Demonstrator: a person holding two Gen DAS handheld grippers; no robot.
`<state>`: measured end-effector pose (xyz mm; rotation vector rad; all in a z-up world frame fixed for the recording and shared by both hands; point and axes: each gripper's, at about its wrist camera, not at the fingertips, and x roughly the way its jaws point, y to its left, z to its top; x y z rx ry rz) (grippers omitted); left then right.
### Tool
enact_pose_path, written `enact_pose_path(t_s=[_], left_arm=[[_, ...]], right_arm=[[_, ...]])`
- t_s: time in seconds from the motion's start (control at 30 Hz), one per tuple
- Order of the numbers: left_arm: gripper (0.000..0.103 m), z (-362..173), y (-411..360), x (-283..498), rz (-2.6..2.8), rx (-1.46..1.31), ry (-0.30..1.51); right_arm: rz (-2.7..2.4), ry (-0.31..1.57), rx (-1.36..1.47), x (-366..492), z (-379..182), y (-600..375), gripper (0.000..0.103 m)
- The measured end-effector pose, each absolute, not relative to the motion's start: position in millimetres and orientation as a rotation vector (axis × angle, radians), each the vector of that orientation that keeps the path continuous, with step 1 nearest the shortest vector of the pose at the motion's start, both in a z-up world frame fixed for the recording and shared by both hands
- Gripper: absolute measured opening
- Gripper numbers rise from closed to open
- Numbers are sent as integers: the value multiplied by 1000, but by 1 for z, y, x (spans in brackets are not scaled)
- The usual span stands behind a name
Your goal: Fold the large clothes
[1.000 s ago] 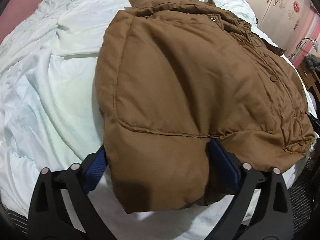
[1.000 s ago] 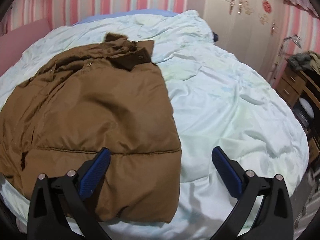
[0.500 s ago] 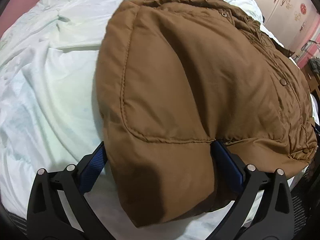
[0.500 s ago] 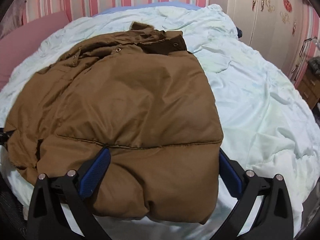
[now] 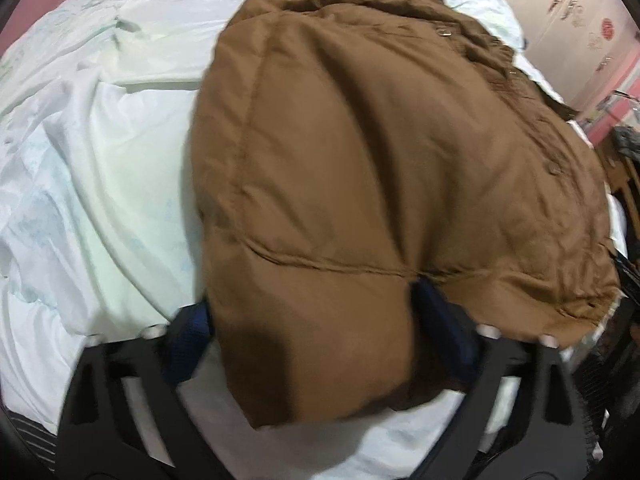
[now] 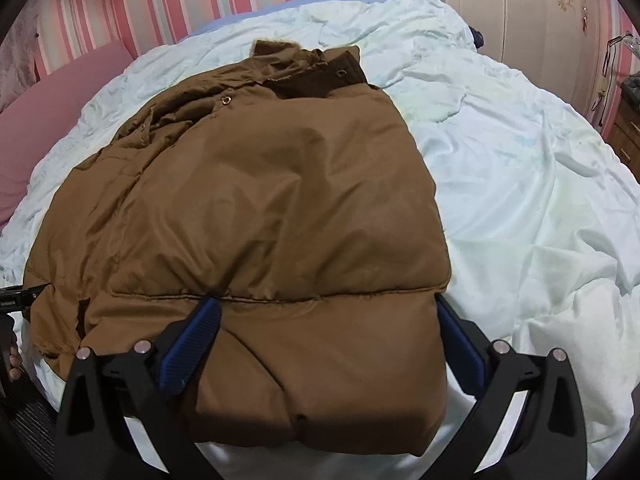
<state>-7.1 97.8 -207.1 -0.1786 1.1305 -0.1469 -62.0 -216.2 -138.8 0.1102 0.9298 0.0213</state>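
A brown padded jacket (image 5: 380, 140) lies spread on the bed, collar at the far end and hem toward me. My left gripper (image 5: 312, 312) is open, and its blue fingers (image 5: 188, 328) straddle the jacket's left hem corner, which bulges between them. In the right wrist view the jacket (image 6: 260, 200) fills the middle. My right gripper (image 6: 326, 320) is open too, one finger (image 6: 196, 332) pressing into the hem seam and the other at the jacket's right edge. The left wrist view is blurred.
A rumpled pale duvet (image 6: 520, 200) covers the bed (image 5: 100, 160) around the jacket. A pink striped wall (image 6: 160, 0) and a cream wardrobe (image 6: 520, 0) stand behind. A wooden bedside cabinet (image 6: 628, 132) is at the right; the bed edge lies just below both grippers.
The right gripper has moved left off the bare duvet, so it straddles the jacket's right hem corner. The left gripper has pushed a little further onto the hem. Finger spacing has not changed.
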Motion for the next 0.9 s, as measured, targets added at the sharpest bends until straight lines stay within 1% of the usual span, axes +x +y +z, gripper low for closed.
enact_pose_path(t_s=[0.03,0.1,0.2,0.23,0.27,0.3,0.33,0.37,0.4,0.43,0.47,0.5,0.53,0.57,0.67,0.9], left_arm=[[78,-205,95,-10,-147,-168,1128],[72,-199,88,-14,-164,-122,1118],[66,-198,83,-13,-188,-84,1116],[61,-199,82,-10,-194,-88,1119],[57,-197,81,-7,-202,-88,1118],[49,-195,80,-4,-207,-86,1114],[41,-191,78,0,-218,-81,1111],[38,-187,76,4,-226,-72,1106],[34,-183,72,8,-237,-59,1101],[31,-180,70,11,-247,-42,1098],[30,-177,67,12,-255,-21,1092],[27,-172,64,13,-263,-1,1082],[26,-165,63,14,-272,12,1065],[25,-157,63,15,-278,16,1047],[25,-134,66,17,-291,-18,1001],[25,-69,91,-8,-306,-103,867]], right_arm=[[17,932,102,-61,-138,-215,102],[11,942,69,-62,-136,-211,102],[23,973,57,-61,-136,-212,101],[28,981,57,-62,-137,-214,100],[57,1002,84,-63,-141,-217,97],[68,1002,99,-62,-143,-218,94],[77,998,103,-62,-143,-217,84],[82,993,102,-61,-142,-215,71],[87,984,102,-59,-141,-213,62],[87,976,103,-57,-139,-211,47],[90,971,105,-55,-137,-210,36],[98,969,111,-53,-134,-209,34],[107,969,123,-50,-132,-209,29],[117,964,127,-48,-127,-207,26],[137,909,91,-49,-102,-196,22],[146,771,172,-63,-40,-198,20]])
